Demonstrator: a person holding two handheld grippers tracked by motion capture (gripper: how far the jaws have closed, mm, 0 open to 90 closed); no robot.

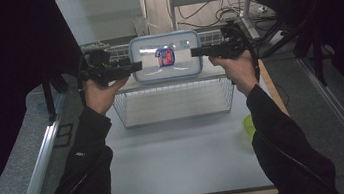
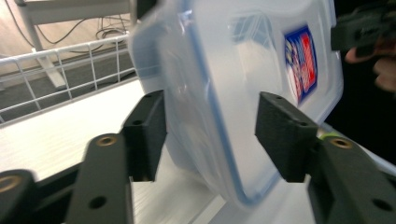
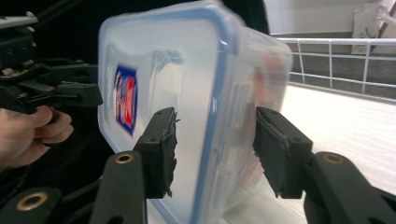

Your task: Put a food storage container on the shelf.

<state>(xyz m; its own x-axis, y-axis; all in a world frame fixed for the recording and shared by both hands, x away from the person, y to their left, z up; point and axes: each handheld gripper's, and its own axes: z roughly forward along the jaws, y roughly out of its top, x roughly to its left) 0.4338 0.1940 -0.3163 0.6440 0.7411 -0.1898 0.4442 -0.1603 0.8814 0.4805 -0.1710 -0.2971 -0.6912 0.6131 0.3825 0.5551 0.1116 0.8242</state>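
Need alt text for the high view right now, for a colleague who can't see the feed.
A clear plastic container with a blue-rimmed lid is held on edge over a white wire basket, the left gripper at one end, the right gripper at the other. The lid, with its red and blue label, faces the camera.

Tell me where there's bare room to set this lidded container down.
Widest free patch: the white tabletop between the wire basket and the near wooden edge, left of the green object. The basket's floor looks bare too. Crowded: the raised shelf where both grippers flank the container.
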